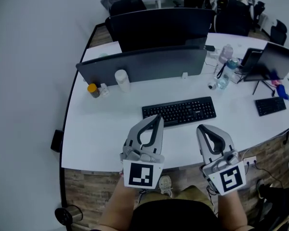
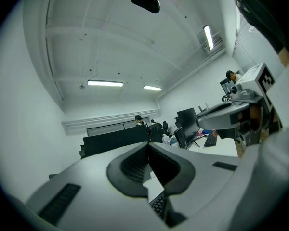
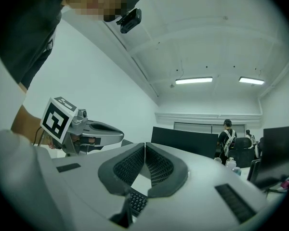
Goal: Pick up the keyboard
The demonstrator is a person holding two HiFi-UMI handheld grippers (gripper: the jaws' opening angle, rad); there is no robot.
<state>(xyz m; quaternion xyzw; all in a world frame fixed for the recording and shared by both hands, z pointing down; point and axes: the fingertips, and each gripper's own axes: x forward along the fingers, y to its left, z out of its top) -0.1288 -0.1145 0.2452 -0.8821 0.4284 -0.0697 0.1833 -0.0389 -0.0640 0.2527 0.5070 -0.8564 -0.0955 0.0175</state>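
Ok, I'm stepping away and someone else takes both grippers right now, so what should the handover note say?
Left gripper: jaws shut, empty. In the head view its tips are at the near left edge of the black keyboard; contact cannot be told.
Right gripper: jaws shut, empty, just short of the keyboard's near right edge.
Keyboard: flat on the white desk, in front of the grey divider; nothing grips it.
Done: both grippers are at the keyboard's near side.
Left: open the jaws, take hold of the keyboard and lift it.
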